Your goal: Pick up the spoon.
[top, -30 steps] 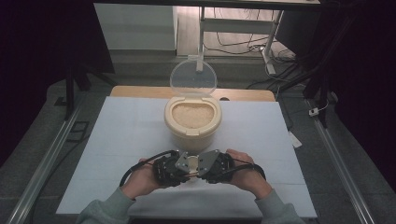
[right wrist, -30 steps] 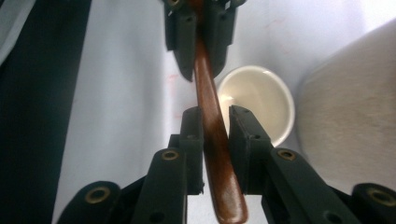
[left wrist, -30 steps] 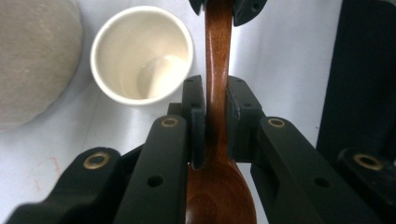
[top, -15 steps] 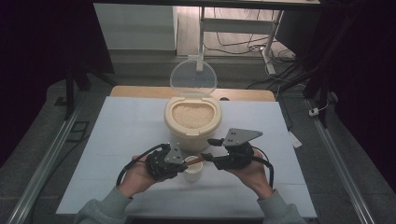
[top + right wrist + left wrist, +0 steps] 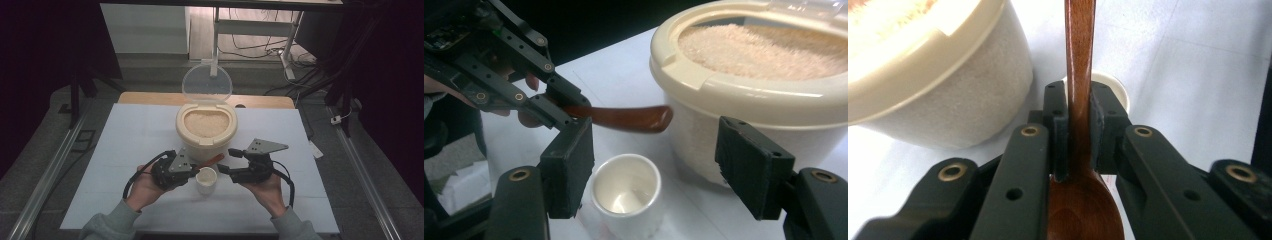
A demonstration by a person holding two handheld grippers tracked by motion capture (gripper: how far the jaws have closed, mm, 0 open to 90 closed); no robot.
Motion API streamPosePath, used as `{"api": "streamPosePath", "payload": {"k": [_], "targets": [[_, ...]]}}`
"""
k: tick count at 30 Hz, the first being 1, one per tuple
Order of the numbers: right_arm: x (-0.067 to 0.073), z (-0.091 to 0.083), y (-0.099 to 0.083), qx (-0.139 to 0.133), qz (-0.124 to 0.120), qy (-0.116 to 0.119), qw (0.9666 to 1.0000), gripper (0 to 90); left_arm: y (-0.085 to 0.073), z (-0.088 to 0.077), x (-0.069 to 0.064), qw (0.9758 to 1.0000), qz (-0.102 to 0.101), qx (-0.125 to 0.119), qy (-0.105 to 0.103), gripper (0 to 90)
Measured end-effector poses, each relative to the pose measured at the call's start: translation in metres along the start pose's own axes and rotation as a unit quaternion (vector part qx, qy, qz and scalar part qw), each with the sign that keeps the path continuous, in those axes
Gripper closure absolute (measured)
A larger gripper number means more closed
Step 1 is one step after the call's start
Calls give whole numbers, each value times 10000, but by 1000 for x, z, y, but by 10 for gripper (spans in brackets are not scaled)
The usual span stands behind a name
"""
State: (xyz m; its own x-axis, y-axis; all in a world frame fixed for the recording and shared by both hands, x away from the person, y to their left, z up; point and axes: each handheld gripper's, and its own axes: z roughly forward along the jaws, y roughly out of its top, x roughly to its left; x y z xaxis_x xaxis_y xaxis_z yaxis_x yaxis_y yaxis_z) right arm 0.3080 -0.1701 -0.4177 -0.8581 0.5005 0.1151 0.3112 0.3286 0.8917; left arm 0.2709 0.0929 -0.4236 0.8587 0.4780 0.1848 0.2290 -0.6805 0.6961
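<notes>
Stiff, light wooden spoon (image 5: pixel 1080 75), clenched mid-handle by the left gripper (image 5: pixel 187 170); right gripper (image 5: pixel 231 161) has just been opening, empty, at frame centre.

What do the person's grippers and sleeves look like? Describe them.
Both the left gripper and right gripper are black linkages with brass-coloured pivots and blocky black pads. Each carries a grey three-cornered plate and trails a black cable. Sleeves are grey-green.
</notes>
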Motion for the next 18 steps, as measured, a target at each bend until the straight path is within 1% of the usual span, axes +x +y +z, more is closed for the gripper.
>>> {"api": "streamPosePath", "payload": {"k": [1, 4, 6, 8, 9, 11, 12, 14, 15, 16, 18], "targets": [[0, 2, -1, -18, 62, 71, 10000, 319, 0, 0, 0, 10000, 15, -14, 5, 788], [3, 8, -1, -72, 169, 125, 9998, 328, 1, 0, -2, 10000, 28, -71, 29, 789], [3, 11, -3, -100, 281, 224, 9993, 346, 1, 0, -4, 9999, 36, -97, 31, 788], [4, 13, -4, -169, 403, 276, 9987, 374, 2, 1, -5, 9999, 67, -108, 20, 789], [4, 14, -5, -259, 510, 350, 9978, 409, 2, 2, -6, 9999, 78, -113, 24, 788], [4, 15, -6, -324, 635, 437, 9965, 450, 2, 3, -7, 9999, 112, -117, 24, 789], [4, 15, -6, -336, 671, 474, 9961, 468, 2, 3, -8, 9999, 118, -119, 19, 788], [6, 16, -6, -375, 663, 455, 9961, 513, 2, 4, -8, 9998, 121, -135, 30, 789], [6, 16, -6, -375, 663, 455, 9961, 513, 2, 4, -8, 9998, 125, -122, 24, 789], [6, 16, -6, -398, 664, 461, 9959, 536, 2, 4, -8, 9999, 128, -110, 17, 789], [6, 16, -6, -461, 726, 517, 9950, 574, 2, 5, -8, 9999, 132, -95, -6, 788]]}}
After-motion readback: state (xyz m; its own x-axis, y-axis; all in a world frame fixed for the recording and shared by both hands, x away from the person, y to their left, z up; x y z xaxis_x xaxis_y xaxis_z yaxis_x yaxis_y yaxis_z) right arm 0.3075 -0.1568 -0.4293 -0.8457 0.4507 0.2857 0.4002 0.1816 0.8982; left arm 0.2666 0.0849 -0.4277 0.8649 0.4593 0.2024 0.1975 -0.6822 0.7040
